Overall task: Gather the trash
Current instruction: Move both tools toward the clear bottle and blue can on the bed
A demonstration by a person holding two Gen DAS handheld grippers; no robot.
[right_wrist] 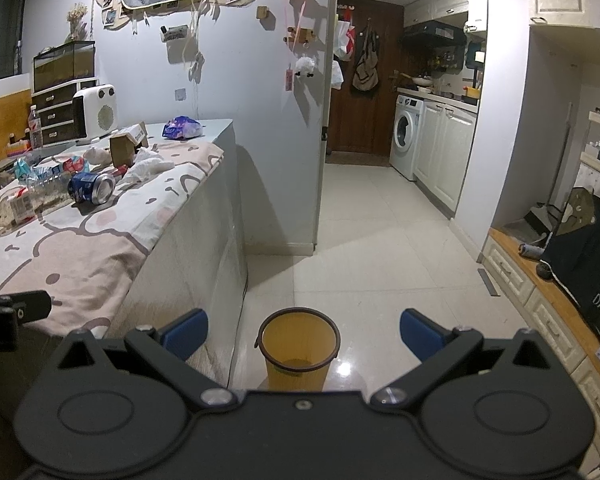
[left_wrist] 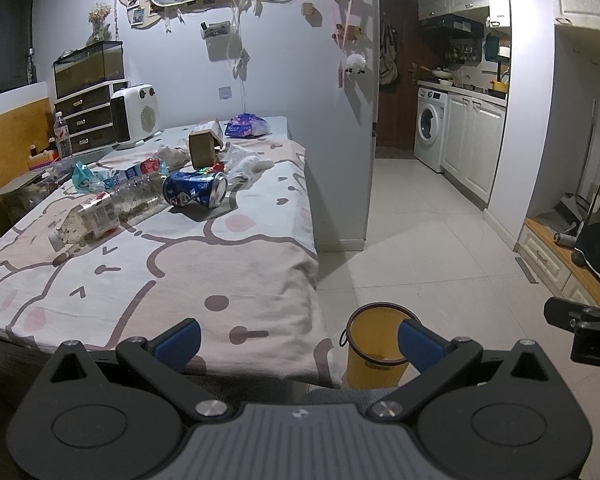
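1. Looking over the table (left_wrist: 148, 280), I see lots of trash on the pink cloth: a blue can (left_wrist: 196, 189) on its side, a clear bottle (left_wrist: 100, 212) lying next to it, some white tissue (left_wrist: 246, 162), a brown box (left_wrist: 203, 145) and a purple bag (left_wrist: 247, 126) at the far end.

2. The yellow bin (right_wrist: 298, 346) stands on the floor just beside the near corner of the table. It looks almost empty, so I think the job is only starting.

3. The left gripper (left_wrist: 300, 342) has its blue fingers wide apart and holds nothing. It hangs over the near edge of the table.

4. The right gripper (right_wrist: 303, 334) is spread wide too, with nothing in it. It points down at the bin.

5. To do this step well, I would pick the closest thing first. The can and the bottle are nearest to the left gripper.

6. The can is round and could roll away. Come down with one finger on each long side, then squeeze softly.

7. The bottle touches the can, so lift slowly and do not bump it off the table.

8. Carry the trash right over the bin's rim before letting go, or it may land on the floor.
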